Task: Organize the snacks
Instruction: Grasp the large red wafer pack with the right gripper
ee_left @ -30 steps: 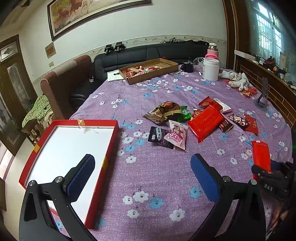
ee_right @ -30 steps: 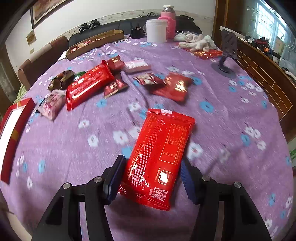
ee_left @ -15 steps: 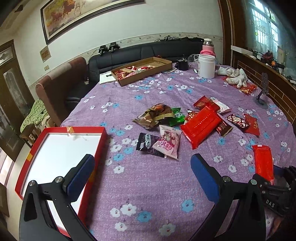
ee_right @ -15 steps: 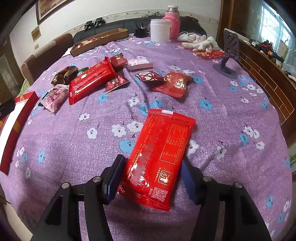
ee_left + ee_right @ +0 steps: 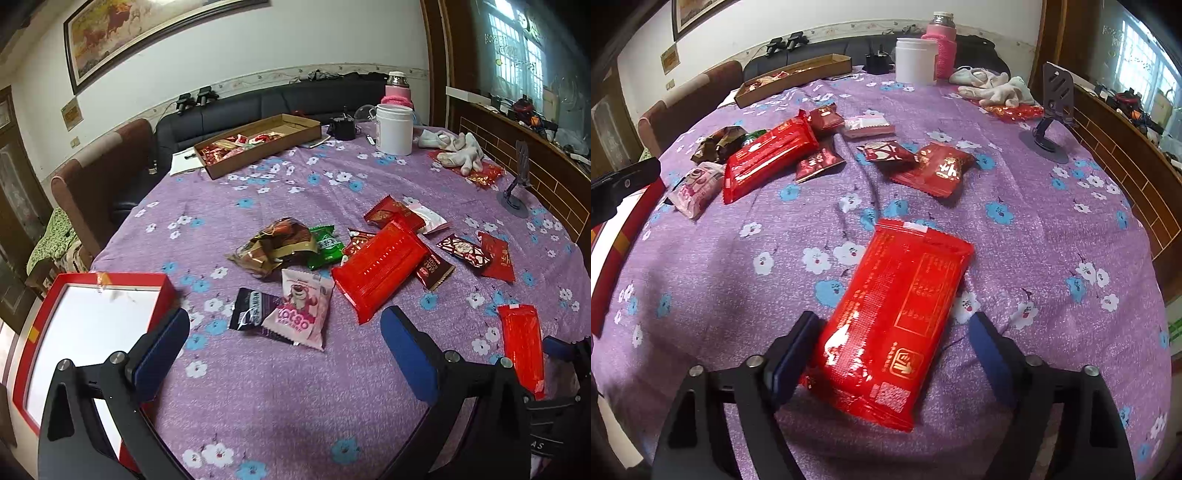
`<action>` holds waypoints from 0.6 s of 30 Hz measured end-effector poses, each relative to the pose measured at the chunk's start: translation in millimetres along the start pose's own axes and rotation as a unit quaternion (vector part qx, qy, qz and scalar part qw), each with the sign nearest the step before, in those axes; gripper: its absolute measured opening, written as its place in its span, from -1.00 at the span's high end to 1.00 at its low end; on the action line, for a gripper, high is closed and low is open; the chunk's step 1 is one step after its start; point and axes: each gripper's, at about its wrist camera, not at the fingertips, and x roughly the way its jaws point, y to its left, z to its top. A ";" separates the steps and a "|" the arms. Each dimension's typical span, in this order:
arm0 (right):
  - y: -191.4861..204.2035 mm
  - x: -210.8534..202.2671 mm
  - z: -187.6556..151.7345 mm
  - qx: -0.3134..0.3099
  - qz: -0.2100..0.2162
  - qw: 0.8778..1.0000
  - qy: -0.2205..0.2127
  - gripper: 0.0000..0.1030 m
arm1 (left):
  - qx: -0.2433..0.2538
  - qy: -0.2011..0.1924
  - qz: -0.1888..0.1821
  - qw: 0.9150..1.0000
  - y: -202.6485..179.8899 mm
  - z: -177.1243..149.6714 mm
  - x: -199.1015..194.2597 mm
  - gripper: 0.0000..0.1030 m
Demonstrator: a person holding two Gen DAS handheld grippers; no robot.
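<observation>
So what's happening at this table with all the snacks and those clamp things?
Someone is sorting snacks with a handheld gripper in each hand. The right gripper has just opened its jaws around a flat red packet, which lies on the purple flowered tablecloth between them, no longer squeezed. The left gripper is open and holds nothing, pointing toward the loose pile of snacks, with an empty red tray beside it.

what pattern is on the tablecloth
Purple tablecloth with white and blue flowers, clearest in the right wrist view.
</observation>
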 end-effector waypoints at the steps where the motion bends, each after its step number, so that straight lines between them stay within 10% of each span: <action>1: -0.1 0.3 0.2 -0.002 -0.001 1.000 0.000 -0.72 | 0.001 -0.004 0.001 1.000 -1.1 0.9 1.3 -1.00; 18: -15.7 -11.5 -16.0 -0.050 0.037 0.998 0.017 -0.83 | 0.146 0.063 -0.001 0.987 -12.3 49.1 90.4 -1.00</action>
